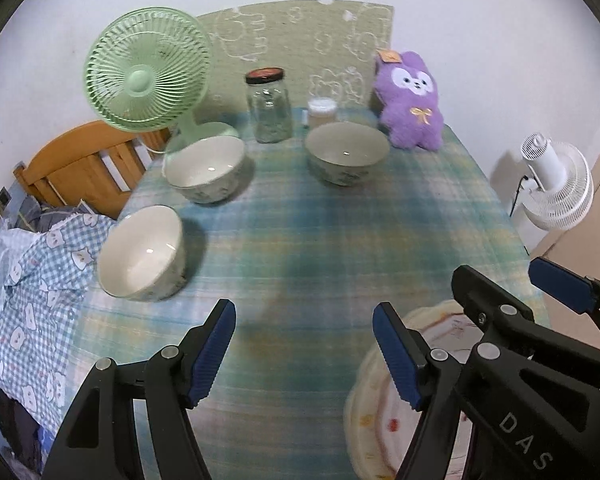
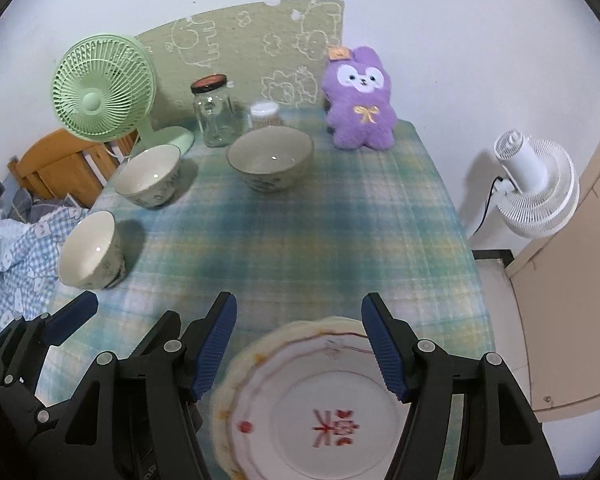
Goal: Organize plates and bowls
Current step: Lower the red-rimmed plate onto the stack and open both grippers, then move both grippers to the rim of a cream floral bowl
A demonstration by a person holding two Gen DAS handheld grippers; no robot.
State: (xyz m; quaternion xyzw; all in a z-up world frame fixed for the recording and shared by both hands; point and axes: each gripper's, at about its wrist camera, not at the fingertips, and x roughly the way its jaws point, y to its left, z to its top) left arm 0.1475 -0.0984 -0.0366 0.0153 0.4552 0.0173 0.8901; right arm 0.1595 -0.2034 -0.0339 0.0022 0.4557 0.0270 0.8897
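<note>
Readable markings:
- White capitals "DAS", cut off by the picture edge, on the black arm of the right gripper, seen from the left wrist.
- One red Chinese-style character, too blurred to read, at the centre of the plate at the table's near edge.

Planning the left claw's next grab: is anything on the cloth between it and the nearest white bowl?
Nothing visible: only bare plaid tablecloth lies between the open left claw and the nearest white ceramic bowl.
</note>
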